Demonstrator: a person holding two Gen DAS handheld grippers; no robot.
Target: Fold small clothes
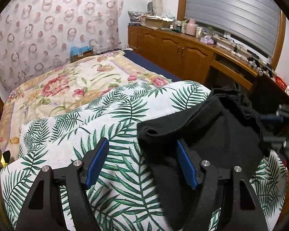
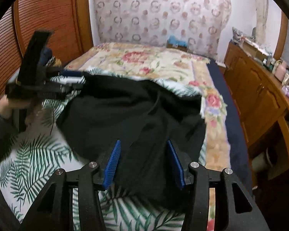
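While the black garment [image 1: 212, 134] sits bunched up on the palm-leaf print cloth [image 1: 106, 127], both grippers have their jaws spread wide and neither one is pinching anything. From the left wrist view, the left gripper [image 1: 142, 163] has its left blue pad [image 1: 98, 161] over bare leaf-print fabric, and its right blue pad [image 1: 186, 165] right at the edge of the black garment — touching it or just over it, hard to say which. The garment's near corner is rolled over on itself, and the rest piles up toward the right side of the cloth. From the right wrist view, the right gripper [image 2: 144, 161] is straddling the garment's near end, black fabric filling the gap between the two blue pads [image 2: 113, 163], but the pads aren't squeezed on it. That view is a bit motion-blurred, so the folds are mushy. The left gripper [image 2: 73, 80] also shows up there at the far left corner of the garment, with the person's hand [image 2: 3, 104] behind it. The leaf-print cloth lies on top of a floral bedspread [image 1: 67, 84] on the bed, and a long wooden cabinet [image 1: 173, 50] runs along the right wall — its top crowded with boxes and bottles, under a window with grey blinds [image 1: 231, 11].
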